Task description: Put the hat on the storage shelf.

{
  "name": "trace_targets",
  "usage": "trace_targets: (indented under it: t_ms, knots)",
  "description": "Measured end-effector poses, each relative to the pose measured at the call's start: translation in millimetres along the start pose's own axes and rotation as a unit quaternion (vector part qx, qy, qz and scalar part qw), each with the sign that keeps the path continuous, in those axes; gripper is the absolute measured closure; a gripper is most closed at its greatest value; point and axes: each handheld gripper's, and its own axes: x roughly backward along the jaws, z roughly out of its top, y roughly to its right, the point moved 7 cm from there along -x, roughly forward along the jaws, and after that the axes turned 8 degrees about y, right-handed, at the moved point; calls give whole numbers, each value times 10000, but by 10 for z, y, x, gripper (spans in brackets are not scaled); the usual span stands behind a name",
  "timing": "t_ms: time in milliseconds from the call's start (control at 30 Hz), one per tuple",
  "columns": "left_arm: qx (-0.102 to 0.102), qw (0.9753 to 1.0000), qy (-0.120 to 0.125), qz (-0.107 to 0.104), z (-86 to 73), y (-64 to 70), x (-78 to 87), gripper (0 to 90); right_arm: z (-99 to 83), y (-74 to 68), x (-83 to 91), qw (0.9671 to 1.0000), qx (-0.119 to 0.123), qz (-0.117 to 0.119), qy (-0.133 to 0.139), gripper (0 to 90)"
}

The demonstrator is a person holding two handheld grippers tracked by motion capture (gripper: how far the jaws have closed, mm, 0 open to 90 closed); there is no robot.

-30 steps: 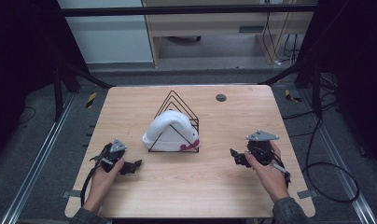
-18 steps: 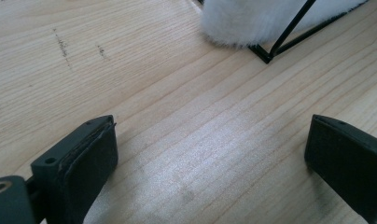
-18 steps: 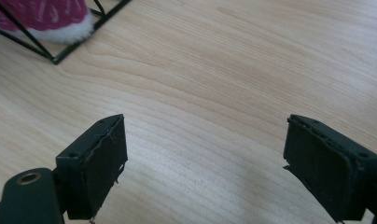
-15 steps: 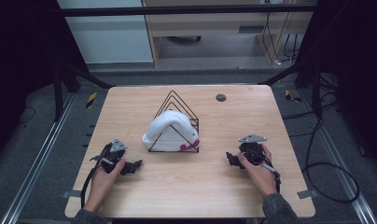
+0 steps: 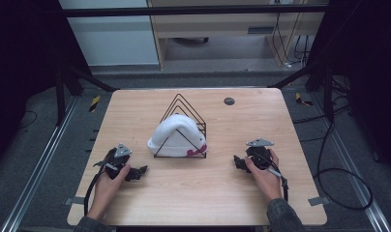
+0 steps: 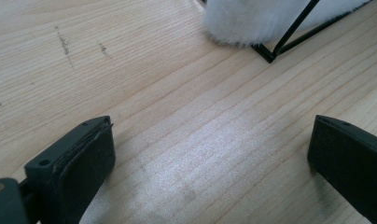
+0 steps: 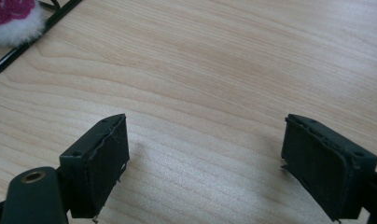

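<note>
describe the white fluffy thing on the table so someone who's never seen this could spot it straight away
Start at the wooden table and find the black wire rack of nested triangles near its middle. Draped over the rack's near side is the white fluffy hat. It is the one soft thing there, white with a pink patch at its lower right edge.

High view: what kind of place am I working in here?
Likely a lab recording station: a lone wooden table inside a dark metal frame, loose cables on the floor, and a wire rack set mid-table.

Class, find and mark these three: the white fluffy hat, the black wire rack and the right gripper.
white fluffy hat (image 5: 172, 135): high view, middle of its crown.
black wire rack (image 5: 184, 102): high view, top wire loops.
right gripper (image 5: 238, 163): high view, between its open jaw tips.
</note>
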Motion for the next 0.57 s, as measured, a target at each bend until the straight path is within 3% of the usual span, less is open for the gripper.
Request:
trace_targets:
  t_ms: [333, 567]
  knots:
    - [0, 10000, 1, 1, -1, 1, 0, 0, -45, -14, -1, 10000, -57, -11, 55, 137]
    - [-9, 10000, -5, -8, -4, 0, 4, 0, -59, -46, 16, 9995, -199, -242, 75, 137]
